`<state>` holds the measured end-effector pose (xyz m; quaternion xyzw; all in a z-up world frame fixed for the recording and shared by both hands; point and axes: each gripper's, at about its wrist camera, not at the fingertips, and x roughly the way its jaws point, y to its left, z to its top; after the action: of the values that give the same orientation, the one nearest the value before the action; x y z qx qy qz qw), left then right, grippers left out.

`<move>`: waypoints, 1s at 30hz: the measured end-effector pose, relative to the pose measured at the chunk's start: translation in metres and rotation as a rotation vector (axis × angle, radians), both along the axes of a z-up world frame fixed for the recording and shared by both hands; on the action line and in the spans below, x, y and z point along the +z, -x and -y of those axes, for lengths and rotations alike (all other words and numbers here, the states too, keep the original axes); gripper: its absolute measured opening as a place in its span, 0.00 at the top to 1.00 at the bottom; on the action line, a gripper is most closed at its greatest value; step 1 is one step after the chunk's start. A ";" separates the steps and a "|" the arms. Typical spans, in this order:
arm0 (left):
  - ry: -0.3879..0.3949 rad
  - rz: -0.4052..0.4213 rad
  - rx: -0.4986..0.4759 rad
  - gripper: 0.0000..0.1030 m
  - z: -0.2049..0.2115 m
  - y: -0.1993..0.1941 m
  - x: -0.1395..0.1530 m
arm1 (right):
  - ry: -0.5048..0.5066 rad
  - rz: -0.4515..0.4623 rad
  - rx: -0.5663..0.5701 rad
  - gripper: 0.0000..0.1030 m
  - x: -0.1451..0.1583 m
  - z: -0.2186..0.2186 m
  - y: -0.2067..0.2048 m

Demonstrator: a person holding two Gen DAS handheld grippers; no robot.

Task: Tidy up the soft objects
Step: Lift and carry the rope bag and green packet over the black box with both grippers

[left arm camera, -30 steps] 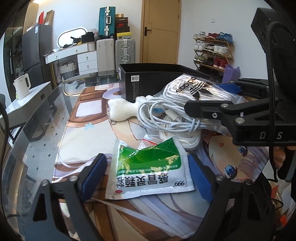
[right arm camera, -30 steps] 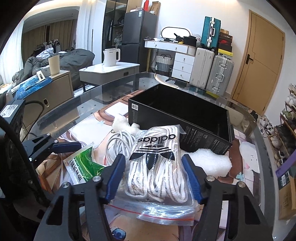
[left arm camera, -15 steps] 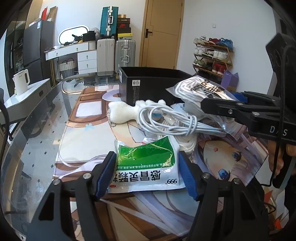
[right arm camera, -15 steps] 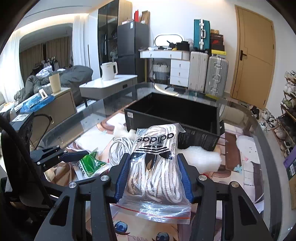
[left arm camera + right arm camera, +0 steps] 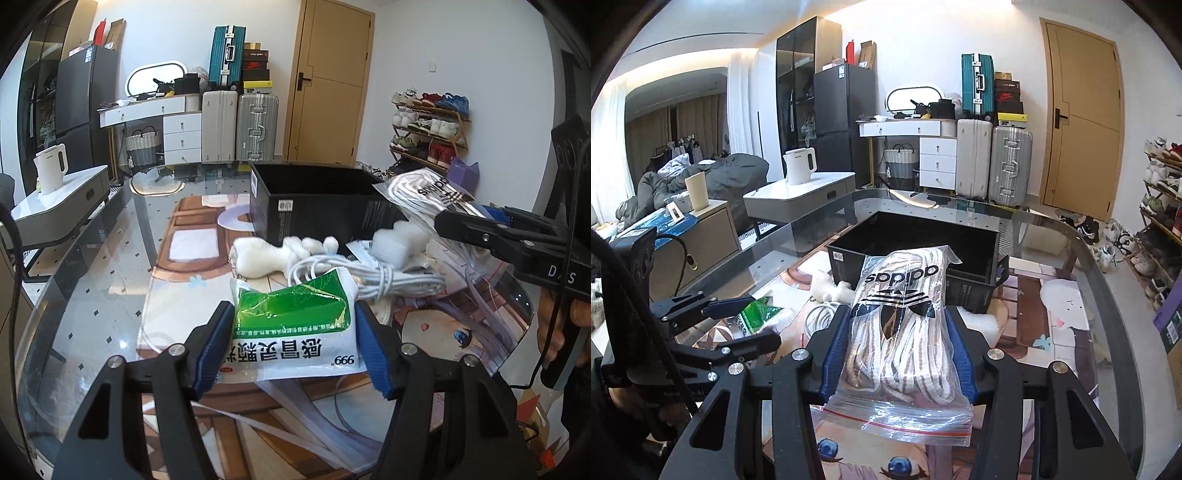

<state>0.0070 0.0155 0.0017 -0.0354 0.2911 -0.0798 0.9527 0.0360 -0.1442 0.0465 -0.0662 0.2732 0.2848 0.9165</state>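
My left gripper [image 5: 295, 347] is shut on a green and white medicine pouch [image 5: 295, 325] and holds it above the table mat; the pouch also shows in the right wrist view [image 5: 753, 314]. My right gripper [image 5: 895, 354] is shut on a clear zip bag of white laces with an Adidas logo [image 5: 905, 325], lifted in front of the open black box [image 5: 923, 243]. The bag [image 5: 424, 192] and box [image 5: 314, 206] also show in the left wrist view. A white plush toy [image 5: 273, 254], a coiled white cable [image 5: 362, 277] and a white foam piece [image 5: 395, 247] lie on the mat.
The glass table [image 5: 92, 266] carries an anime-print mat [image 5: 443, 332]. Its curved edge runs along the right in the right wrist view [image 5: 1108, 295]. A side table with a kettle [image 5: 799, 171], suitcases [image 5: 993, 162] and a shoe rack [image 5: 428, 125] stand beyond.
Both grippers closed from open onto their items and lifted them: the left onto the medicine pouch, the right onto the lace bag, which now sits higher before the box.
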 end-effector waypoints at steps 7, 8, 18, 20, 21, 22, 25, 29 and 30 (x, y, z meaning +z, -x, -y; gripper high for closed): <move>-0.025 0.011 0.017 0.38 0.002 -0.011 0.016 | -0.025 0.001 -0.011 0.51 0.006 0.008 -0.002; -0.029 0.011 0.019 0.38 0.003 -0.013 0.019 | -0.027 0.002 -0.011 0.51 0.007 0.009 -0.003; -0.060 0.043 0.007 0.38 0.015 -0.034 0.047 | -0.038 0.001 -0.017 0.51 0.020 0.015 -0.014; -0.063 0.053 -0.002 0.38 0.018 -0.039 0.052 | -0.038 -0.003 -0.018 0.51 0.023 0.015 -0.017; -0.065 0.056 -0.004 0.38 0.019 -0.041 0.055 | -0.038 -0.004 -0.019 0.51 0.023 0.017 -0.019; -0.066 0.057 -0.006 0.38 0.020 -0.044 0.057 | -0.037 -0.007 -0.017 0.51 0.024 0.017 -0.020; -0.071 0.061 -0.015 0.38 0.022 -0.051 0.060 | -0.036 -0.012 -0.015 0.51 0.026 0.017 -0.024; -0.071 0.062 -0.025 0.38 0.021 -0.062 0.065 | -0.027 -0.028 -0.010 0.51 0.029 0.016 -0.031; -0.072 0.063 -0.026 0.38 0.022 -0.064 0.065 | -0.022 -0.035 -0.008 0.51 0.029 0.015 -0.033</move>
<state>0.0708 -0.0062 0.0667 0.0054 0.2642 -0.0828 0.9609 0.0694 -0.1587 0.0757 -0.0498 0.2862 0.2850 0.9134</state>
